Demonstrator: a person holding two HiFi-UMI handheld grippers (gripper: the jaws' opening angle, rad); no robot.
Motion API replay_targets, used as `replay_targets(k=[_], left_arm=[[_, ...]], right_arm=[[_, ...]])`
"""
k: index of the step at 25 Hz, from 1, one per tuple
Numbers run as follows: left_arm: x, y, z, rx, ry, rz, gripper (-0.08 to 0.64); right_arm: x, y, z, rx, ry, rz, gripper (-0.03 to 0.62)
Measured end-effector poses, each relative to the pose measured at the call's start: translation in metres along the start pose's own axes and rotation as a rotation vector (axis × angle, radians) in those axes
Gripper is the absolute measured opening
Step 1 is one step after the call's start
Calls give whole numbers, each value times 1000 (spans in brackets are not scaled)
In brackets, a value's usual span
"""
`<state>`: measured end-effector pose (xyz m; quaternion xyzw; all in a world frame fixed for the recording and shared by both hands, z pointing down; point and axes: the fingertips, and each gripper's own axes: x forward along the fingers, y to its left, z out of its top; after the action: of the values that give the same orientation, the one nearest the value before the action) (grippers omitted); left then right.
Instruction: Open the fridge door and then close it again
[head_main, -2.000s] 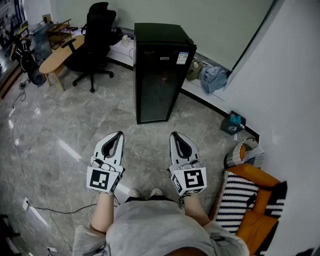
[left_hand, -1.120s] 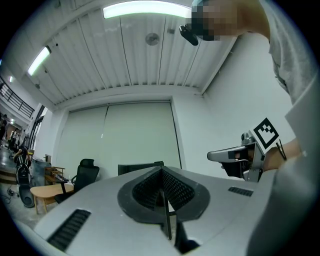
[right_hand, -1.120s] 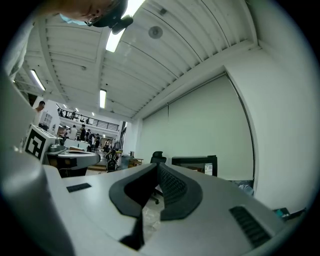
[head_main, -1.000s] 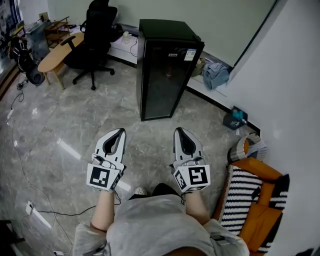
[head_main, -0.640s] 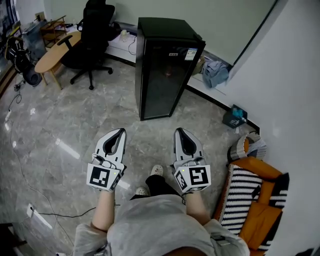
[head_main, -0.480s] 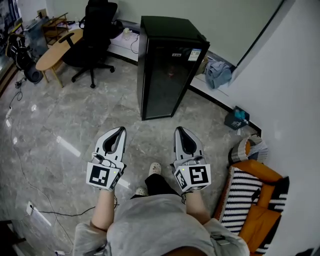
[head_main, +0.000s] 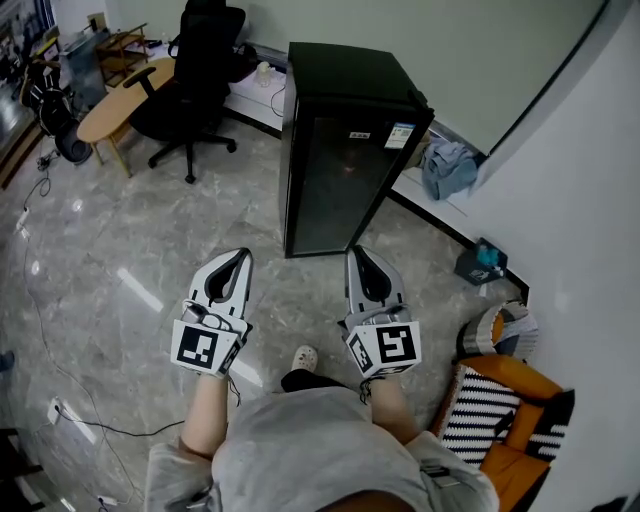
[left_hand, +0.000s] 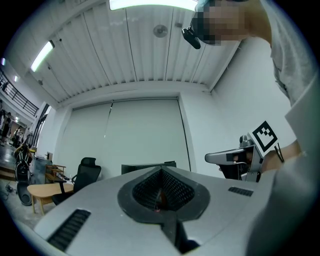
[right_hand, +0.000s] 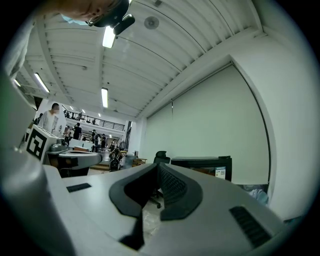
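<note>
A black fridge (head_main: 345, 150) with a dark glass door stands shut on the grey marble floor, ahead of me. Its top edge shows in the left gripper view (left_hand: 142, 166) and in the right gripper view (right_hand: 202, 161). My left gripper (head_main: 243, 254) is held level and shut, empty, short of the fridge's front left corner. My right gripper (head_main: 355, 251) is beside it, shut and empty, its tip close to the foot of the door's right side. Neither touches the fridge. In their own views, both the left gripper (left_hand: 161, 169) and the right gripper (right_hand: 157, 165) have their jaw tips together.
A black office chair (head_main: 200, 60) and a round wooden table (head_main: 115, 105) stand at the back left. Crumpled clothes (head_main: 450, 165) and a teal box (head_main: 485, 260) lie along the right wall. Orange and striped cushions (head_main: 500, 430) sit at the lower right. Cables trail on the floor (head_main: 60, 300).
I have walked toward the fridge, which now looks nearer and larger. Both grippers have come forward with me, still shut and side by side.
</note>
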<state>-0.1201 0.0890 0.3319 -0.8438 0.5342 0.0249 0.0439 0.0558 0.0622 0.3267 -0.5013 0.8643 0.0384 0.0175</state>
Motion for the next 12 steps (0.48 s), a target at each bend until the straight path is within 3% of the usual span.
replay_targets(k=[12], left_arm=[[88,5,-4,-13,-13,51,14]], right_arm=[[64,-64,-16,18,14,75,26]])
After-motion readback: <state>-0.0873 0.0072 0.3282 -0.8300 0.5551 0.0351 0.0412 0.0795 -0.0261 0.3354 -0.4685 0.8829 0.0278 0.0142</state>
